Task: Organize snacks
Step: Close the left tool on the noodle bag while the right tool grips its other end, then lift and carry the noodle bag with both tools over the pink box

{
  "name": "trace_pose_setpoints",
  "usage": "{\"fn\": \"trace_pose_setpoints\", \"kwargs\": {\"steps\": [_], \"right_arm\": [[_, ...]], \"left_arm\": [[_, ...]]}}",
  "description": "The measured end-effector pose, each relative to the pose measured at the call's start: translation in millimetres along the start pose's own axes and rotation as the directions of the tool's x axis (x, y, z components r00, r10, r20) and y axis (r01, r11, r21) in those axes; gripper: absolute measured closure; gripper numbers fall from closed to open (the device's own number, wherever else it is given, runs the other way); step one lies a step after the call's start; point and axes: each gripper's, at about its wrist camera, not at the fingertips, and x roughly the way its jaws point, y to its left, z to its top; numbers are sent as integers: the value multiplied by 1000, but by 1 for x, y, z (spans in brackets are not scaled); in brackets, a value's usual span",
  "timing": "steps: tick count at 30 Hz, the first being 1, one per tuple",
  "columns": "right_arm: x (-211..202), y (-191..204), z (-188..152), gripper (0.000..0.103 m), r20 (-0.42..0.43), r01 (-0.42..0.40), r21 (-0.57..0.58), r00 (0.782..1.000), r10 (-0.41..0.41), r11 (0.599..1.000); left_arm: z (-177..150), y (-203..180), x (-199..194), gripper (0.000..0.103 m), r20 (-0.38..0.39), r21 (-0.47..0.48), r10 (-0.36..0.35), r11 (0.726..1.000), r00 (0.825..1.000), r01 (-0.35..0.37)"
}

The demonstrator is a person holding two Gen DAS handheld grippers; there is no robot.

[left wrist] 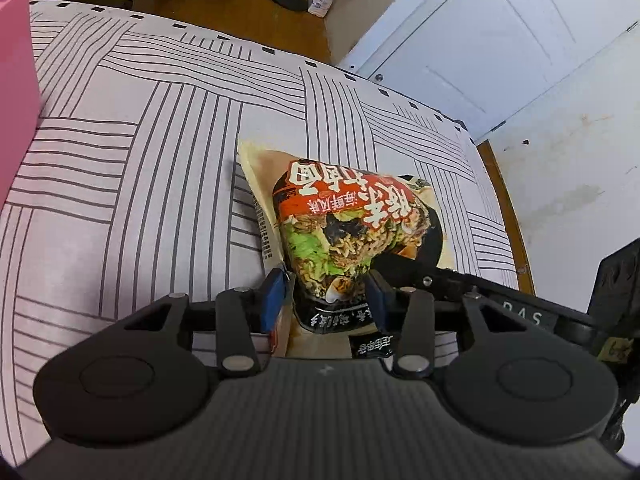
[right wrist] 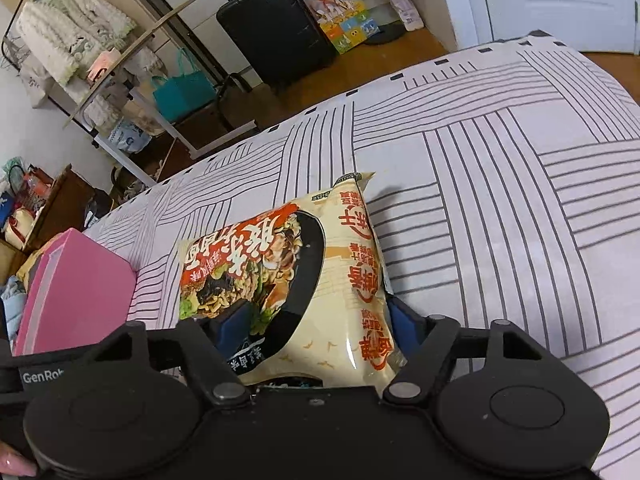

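A cream, red and black instant noodle packet (left wrist: pixel 340 220) is held over the striped pink bedspread (left wrist: pixel 140 160). My left gripper (left wrist: pixel 328 292) is shut on one end of the noodle packet, its blue pads (left wrist: pixel 274 296) pressing both sides. My right gripper (right wrist: pixel 316 320) is shut on the same noodle packet (right wrist: pixel 288 272) from the other side; part of that gripper shows in the left wrist view (left wrist: pixel 520 312). A pink box (right wrist: pixel 76 292) stands on the bed to the left, and its wall shows in the left wrist view (left wrist: pixel 16 80).
The bed's far edge (right wrist: pixel 360 92) drops to a wooden floor. A black suitcase (right wrist: pixel 276 36), a teal bag (right wrist: pixel 180 88) and a clothes rack (right wrist: pixel 80 40) stand beyond. A white door (left wrist: pixel 500 40) is on the right.
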Motion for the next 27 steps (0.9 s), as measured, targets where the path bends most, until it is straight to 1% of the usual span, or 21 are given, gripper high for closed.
{"fn": "trace_pose_setpoints", "kwargs": {"steps": [4,7,11,14,17,19,22,24,27], "right_arm": [[-7,4,-4,33,-16,7,24,1000,-6,1000],[-19,10,-8,33,8,-6,-10,1000,6,1000],[-34,13,-15,32,2,-29,35,1000,29,999],[-46,20,-22,32,-12,-20,45,1000,21,999],[-61,33,-30,32,-10,-9,7,1000,9,1000],[-71,41,-35,32,-4,-24,2,1000,24,1000],[-88,54,-49,32,16,-45,7,999,44,999],[-96,66,-56,32,23,-58,-15,998,58,998],[-107,84,-65,33,17,-59,-48,998,60,997]], "left_arm": [[0,-7,-5,61,-20,39,24,999,1000,-23],[-2,-18,-16,61,-23,101,52,994,998,-50],[-9,-31,-36,61,-13,144,81,987,997,-78],[-18,-37,-52,61,-6,142,81,987,997,-79],[-27,-37,-69,61,-6,125,76,989,997,-75],[-32,-40,-83,61,-4,125,83,989,997,-82],[-40,-47,-109,61,3,156,102,983,995,-101],[-46,-47,-125,61,2,166,111,980,994,-110],[-55,-43,-148,61,1,154,121,981,993,-120]]}}
